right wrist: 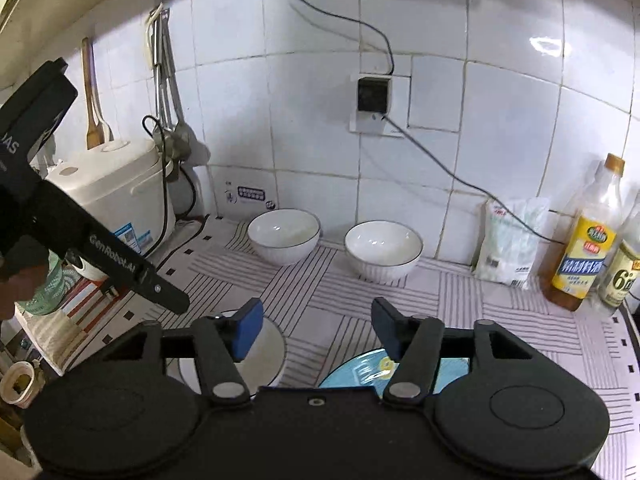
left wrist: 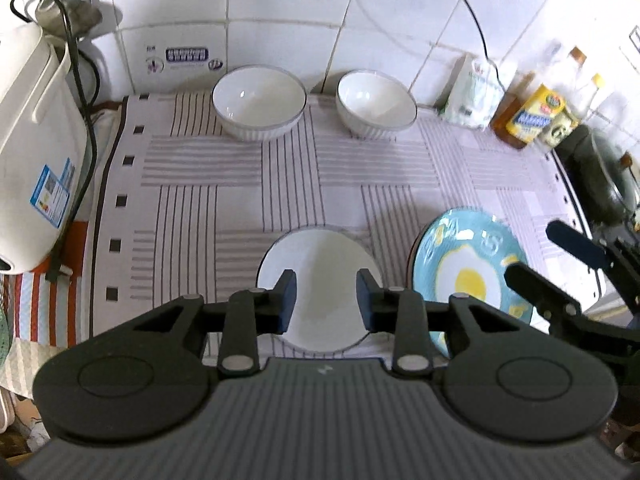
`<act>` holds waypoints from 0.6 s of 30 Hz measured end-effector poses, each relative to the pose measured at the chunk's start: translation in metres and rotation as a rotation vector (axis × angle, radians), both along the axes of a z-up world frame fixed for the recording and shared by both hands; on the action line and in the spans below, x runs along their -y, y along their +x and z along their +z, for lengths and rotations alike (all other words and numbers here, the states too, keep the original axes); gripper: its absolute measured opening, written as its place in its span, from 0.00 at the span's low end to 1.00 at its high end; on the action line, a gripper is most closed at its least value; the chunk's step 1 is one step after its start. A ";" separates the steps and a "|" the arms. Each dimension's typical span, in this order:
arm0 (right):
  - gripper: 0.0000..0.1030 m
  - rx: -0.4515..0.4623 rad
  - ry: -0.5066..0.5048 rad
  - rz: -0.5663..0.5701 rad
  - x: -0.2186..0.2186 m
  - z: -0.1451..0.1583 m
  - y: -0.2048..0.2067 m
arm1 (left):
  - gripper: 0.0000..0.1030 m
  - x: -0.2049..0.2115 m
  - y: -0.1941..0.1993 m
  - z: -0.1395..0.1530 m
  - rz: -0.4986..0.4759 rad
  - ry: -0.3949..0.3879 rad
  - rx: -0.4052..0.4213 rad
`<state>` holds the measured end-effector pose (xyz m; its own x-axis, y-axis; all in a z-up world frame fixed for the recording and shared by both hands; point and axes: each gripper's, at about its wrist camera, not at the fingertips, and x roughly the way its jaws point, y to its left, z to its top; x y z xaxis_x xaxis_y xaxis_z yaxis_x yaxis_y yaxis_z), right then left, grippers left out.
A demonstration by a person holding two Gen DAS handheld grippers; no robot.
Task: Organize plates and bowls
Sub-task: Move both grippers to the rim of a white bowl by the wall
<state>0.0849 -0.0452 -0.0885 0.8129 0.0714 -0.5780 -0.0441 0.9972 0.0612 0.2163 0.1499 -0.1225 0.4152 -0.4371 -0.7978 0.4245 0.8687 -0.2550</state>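
Jaws of both the left gripper (left wrist: pixel 326 300) and right gripper (right wrist: pixel 316 330) are standing spread and empty above the white plate (left wrist: pixel 320 276) and blue plate (left wrist: pixel 464 264) lying side by side on the table (left wrist: pixel 240 184), so stacking them is probably coming next.

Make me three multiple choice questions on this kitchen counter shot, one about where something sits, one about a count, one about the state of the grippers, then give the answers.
1. Where are the two white bowls?
A. At the back by the tiled wall
B. Stacked on the blue plate
C. Inside the rice cooker

2. How many plates lie on the cloth?
A. One
B. Two
C. Four

3. What is the left gripper holding?
A. A bowl
B. The blue plate
C. Nothing

Answers:
1 A, the left bowl and right bowl stand apart by the tiled wall.
2 B, a white plate and a blue plate with a fried-egg design.
3 C, the left gripper has its fingers apart above the white plate, gripping nothing.
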 end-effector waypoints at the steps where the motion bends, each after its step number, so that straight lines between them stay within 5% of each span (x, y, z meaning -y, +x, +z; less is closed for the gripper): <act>1: 0.65 0.001 -0.001 -0.003 0.004 0.002 0.001 | 0.33 0.003 0.002 0.002 0.007 -0.004 0.003; 14: 0.69 0.035 0.076 -0.031 0.078 -0.003 0.052 | 0.40 0.051 0.041 0.011 0.064 0.032 0.021; 18: 0.69 0.065 0.128 -0.012 0.099 -0.017 0.074 | 0.58 0.065 0.058 0.003 0.118 0.002 0.027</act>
